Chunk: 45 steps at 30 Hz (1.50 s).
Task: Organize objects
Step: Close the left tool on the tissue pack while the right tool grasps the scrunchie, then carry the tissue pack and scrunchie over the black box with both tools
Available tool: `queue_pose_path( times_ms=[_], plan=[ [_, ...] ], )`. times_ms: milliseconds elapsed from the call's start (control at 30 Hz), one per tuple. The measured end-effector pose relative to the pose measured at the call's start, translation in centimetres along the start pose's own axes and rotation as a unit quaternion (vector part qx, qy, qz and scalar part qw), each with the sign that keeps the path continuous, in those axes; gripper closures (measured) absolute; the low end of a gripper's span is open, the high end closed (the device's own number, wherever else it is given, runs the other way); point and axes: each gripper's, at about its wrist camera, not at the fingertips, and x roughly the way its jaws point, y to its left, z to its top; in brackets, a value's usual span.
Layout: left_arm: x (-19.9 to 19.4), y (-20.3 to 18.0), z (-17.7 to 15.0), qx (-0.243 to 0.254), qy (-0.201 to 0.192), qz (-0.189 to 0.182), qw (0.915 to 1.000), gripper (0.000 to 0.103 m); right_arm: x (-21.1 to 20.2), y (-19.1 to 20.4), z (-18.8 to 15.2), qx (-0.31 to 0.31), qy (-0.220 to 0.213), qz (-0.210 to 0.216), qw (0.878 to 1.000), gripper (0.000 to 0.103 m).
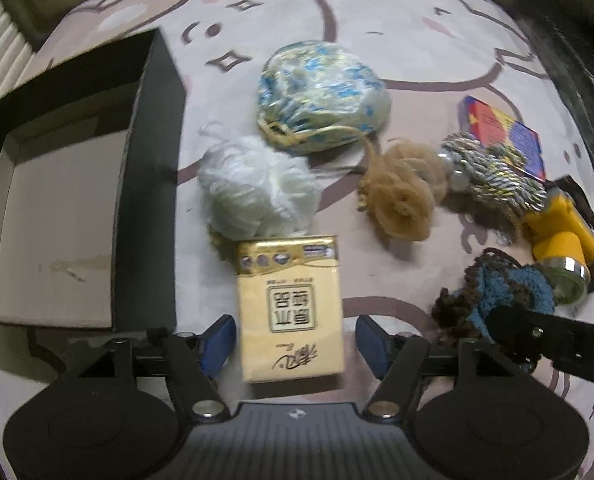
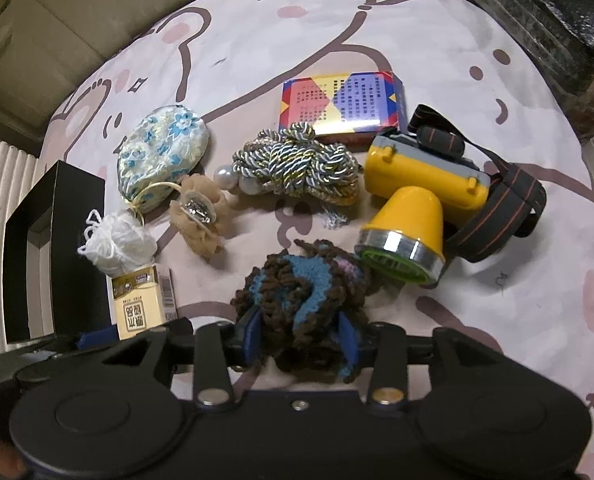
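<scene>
Both grippers lowered over clutter on a cartoon-print sheet (image 1: 377, 40).

Left gripper (image 1: 291, 344) parted wide, fingers (image 1: 217, 340) flanking a yellow tissue pack (image 1: 291, 312) without touching, just beside an empty black box (image 1: 153, 184). Right gripper (image 2: 299, 334) narrow, fingers (image 2: 253, 332) against a brown-and-blue crocheted piece (image 2: 297, 292); firm grip or not, cannot tell. Close by: yellow headlamp (image 2: 413, 208), twisted cord bundle (image 2: 297, 164), floral pouch (image 2: 161, 152).

We see a pale sheet (image 1: 377, 52) printed with brown-outlined cartoon animals and pink blotches; it covers the whole working surface. Past its far edge we note a beige padded surface (image 2: 69, 36). At the left stands a white ribbed panel (image 2: 5, 184). A dark glossy mass (image 2: 549, 4) occupies the upper right.
</scene>
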Motion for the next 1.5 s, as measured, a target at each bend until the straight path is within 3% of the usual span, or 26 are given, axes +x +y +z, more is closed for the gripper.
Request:
queue_pose_path(
  times_ms=[33, 267, 867, 1233, 1500],
  plan=[
    [0.1, 0.2, 0.0, -0.005, 0.003, -0.002, 1.0, 0.05, 0.0, 0.1, 0.0, -0.001, 0.0, 0.0, 1.0, 0.065],
    [-1.4, 0.3, 0.0, -0.002, -0.016, -0.011, 0.9998, 0.051, -1.1, 0.4, -0.1, -0.006, -0.01, -0.003, 1.0, 0.072],
    [-9.6, 0.9, -0.9, 0.013, -0.132, -0.022, 0.9909, 0.051, -8.7, 3.1, -1.1, -0.031, -0.144, 0.019, 0.989, 0.073],
    [-12.9, 2.5, -1.5, 0.013, -0.175, -0.028, 0.984, 0.051, -11.6, 4.6, -2.1, -0.049, -0.194, 0.02, 0.98, 0.073],
    [-14.9, 3.2, -2.1, 0.017, -0.211, -0.025, 0.9771, 0.051, -13.7, 6.3, -2.8, -0.058, -0.227, 0.043, 0.971, 0.073]
  ],
)
